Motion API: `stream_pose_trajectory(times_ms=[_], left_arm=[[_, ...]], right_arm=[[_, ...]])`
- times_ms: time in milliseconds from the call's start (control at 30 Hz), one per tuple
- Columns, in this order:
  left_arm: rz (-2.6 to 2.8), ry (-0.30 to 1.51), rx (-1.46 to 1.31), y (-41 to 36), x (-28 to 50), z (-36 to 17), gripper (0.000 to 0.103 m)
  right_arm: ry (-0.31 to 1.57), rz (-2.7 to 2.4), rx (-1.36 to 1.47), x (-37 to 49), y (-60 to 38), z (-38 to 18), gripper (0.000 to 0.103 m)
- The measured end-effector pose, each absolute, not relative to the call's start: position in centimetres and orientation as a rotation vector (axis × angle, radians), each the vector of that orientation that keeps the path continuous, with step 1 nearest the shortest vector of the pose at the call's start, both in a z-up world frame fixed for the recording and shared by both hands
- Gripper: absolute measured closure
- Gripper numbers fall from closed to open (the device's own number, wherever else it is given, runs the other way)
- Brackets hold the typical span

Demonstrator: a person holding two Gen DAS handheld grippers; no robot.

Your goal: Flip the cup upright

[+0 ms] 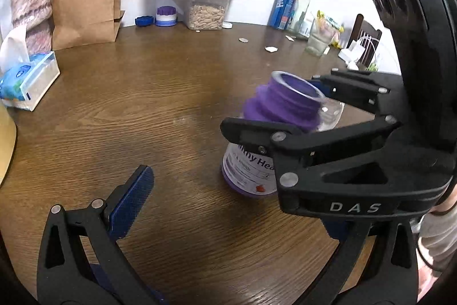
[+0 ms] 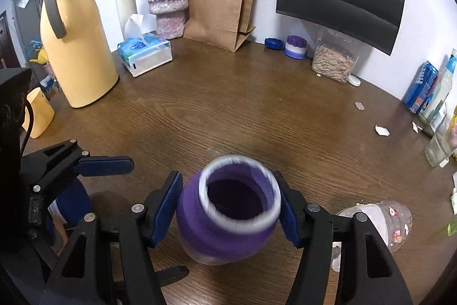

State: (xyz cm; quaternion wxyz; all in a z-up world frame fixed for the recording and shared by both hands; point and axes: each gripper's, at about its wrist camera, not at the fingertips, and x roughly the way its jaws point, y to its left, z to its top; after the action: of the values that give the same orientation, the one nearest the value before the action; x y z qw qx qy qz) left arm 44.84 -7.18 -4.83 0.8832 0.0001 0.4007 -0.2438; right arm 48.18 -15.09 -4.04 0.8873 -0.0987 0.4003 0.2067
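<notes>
Both my grippers are black plastic frames with triangular cut-outs and round silver rivets at the joints. My right gripper carries blue textured pads on its fingers, and its body shows white letters "DAS" in the left wrist view. My left gripper has the same blue ribbed pad on its finger. A light grey sleeve cuff covers my right wrist.
</notes>
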Motion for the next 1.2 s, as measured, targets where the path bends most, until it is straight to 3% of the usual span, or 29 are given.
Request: stream_pose_trajectory(times_ms=[267, 500, 567, 600, 900, 1200], left_arm=[[-0.466, 0.779, 0.059, -7.4, 43.7, -4.2, 0.000], [-0.441, 0.689, 0.017, -4.7, 39.6, -0.5, 0.000], [-0.431, 0.634, -0.002, -3.3, 37.8, 1.0, 0.000], [-0.408, 0.615, -0.004, -2.8, 37.2, 1.5, 0.000], [-0.154, 0.491, -0.097, 1.1, 31.9, 0.6, 0.000], [-0.087, 0.441, -0.009, 0.1, 28.7, -0.9, 0.000]], right_arm=[[0.806, 0.416, -0.161, 47.0, -16.2, -1.7, 0.035], [0.702, 0.398, -0.120, 42.7, -19.9, 2.7, 0.035], [0.673, 0.370, -0.131, 41.2, -21.6, 3.1, 0.030], [0.664, 0.353, -0.137, 40.8, -22.2, 3.0, 0.026], [0.613, 0.218, 0.137, 37.4, -29.8, -3.4, 0.026], [0.622, 0.169, 0.015, 33.2, -27.6, -4.9, 0.026]])
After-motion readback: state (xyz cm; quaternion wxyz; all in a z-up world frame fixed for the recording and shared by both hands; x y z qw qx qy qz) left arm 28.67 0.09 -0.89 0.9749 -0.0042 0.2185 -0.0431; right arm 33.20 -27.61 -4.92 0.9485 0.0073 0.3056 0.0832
